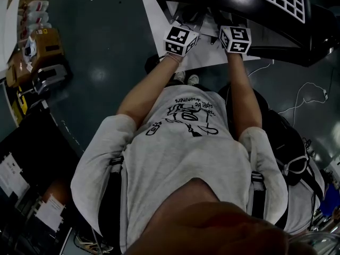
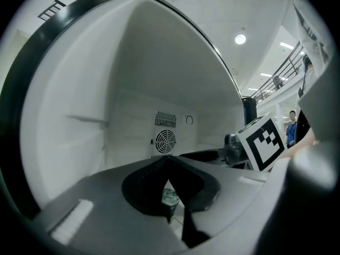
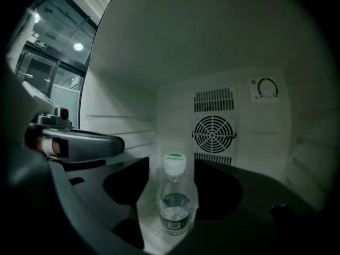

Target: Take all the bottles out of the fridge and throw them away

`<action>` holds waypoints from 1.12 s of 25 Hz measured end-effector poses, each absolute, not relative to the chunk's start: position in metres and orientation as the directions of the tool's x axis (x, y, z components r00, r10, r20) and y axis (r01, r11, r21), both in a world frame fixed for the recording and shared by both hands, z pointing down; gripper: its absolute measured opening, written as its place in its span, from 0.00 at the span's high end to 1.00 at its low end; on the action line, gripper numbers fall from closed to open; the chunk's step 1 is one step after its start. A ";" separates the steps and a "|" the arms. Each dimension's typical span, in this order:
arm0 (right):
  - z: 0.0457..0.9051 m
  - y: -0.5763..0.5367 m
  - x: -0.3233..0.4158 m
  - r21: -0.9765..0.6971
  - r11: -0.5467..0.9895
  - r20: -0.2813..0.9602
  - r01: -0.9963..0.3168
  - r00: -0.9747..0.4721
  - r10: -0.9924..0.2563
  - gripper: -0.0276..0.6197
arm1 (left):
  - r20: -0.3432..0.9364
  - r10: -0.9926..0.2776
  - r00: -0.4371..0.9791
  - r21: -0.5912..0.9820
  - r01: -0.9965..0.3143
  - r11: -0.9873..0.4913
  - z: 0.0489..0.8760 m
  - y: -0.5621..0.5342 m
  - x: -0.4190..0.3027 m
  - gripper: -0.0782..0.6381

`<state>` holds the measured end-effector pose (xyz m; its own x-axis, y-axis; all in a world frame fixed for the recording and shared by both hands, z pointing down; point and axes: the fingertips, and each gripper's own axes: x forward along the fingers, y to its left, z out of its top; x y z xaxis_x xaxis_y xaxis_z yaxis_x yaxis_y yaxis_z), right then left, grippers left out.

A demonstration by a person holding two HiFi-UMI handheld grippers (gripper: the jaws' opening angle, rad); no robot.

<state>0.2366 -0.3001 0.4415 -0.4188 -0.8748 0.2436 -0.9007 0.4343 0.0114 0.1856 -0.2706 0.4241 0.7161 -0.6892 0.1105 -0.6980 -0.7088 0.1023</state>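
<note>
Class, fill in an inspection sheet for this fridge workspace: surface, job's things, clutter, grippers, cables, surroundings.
Surface: white fridge floor, one bottle standing on it.
Job's things: one clear capped bottle, upright, in front of the fan vent.
Clutter: nothing seen in the fridge.
Grippers: right gripper open, bottle between its jaws, pads not touching it; left gripper jaws together, holding nothing.
Cables: white cable loose on the room floor.
Surroundings: boxes on the person's left, black bag on the right.
</note>
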 end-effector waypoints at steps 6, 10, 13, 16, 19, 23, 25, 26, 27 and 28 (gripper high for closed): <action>0.448 -0.310 0.234 0.007 0.434 0.249 -0.901 -0.418 -0.873 0.59 | 0.125 -0.684 0.718 0.100 -0.695 -0.712 0.430 -0.275 0.188 0.88; 0.450 -0.315 0.233 0.016 0.427 0.251 -0.904 -0.410 -0.877 0.59 | 0.130 -0.680 0.722 0.098 -0.691 -0.716 0.431 -0.277 0.190 0.88; 0.452 -0.317 0.232 0.021 0.427 0.253 -0.904 -0.408 -0.877 0.62 | 0.130 -0.678 0.723 0.097 -0.690 -0.717 0.430 -0.277 0.191 0.88; 0.452 -0.316 0.233 0.026 0.426 0.249 -0.904 -0.407 -0.879 0.71 | 0.131 -0.675 0.726 0.096 -0.687 -0.720 0.430 -0.276 0.191 0.88; 0.450 -0.316 0.232 0.027 0.426 0.247 -0.904 -0.407 -0.879 0.71 | 0.130 -0.673 0.728 0.097 -0.685 -0.722 0.428 -0.276 0.189 0.88; 0.448 -0.313 0.230 0.028 0.427 0.250 -0.904 -0.407 -0.879 0.71 | 0.128 -0.670 0.731 0.102 -0.682 -0.724 0.426 -0.275 0.187 0.88; 0.447 -0.310 0.230 0.030 0.427 0.252 -0.904 -0.406 -0.878 0.71 | 0.127 -0.669 0.732 0.103 -0.681 -0.725 0.425 -0.274 0.186 0.88; 0.447 -0.308 0.230 0.031 0.427 0.254 -0.904 -0.406 -0.878 0.71 | 0.127 -0.669 0.733 0.104 -0.680 -0.726 0.424 -0.273 0.186 0.88; 0.447 -0.307 0.230 0.031 0.427 0.255 -0.904 -0.406 -0.877 0.71 | 0.126 -0.668 0.733 0.104 -0.680 -0.726 0.424 -0.273 0.186 0.88; 0.447 -0.305 0.231 0.032 0.427 0.257 -0.904 -0.406 -0.877 0.71 | 0.125 -0.668 0.734 0.103 -0.679 -0.727 0.424 -0.272 0.186 0.88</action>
<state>0.2306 -0.3049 0.4471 -0.4057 -0.8772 0.2568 -0.9036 0.4272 0.0319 0.1858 -0.2721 0.4235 0.7336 -0.6680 0.1251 -0.6792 -0.7266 0.1034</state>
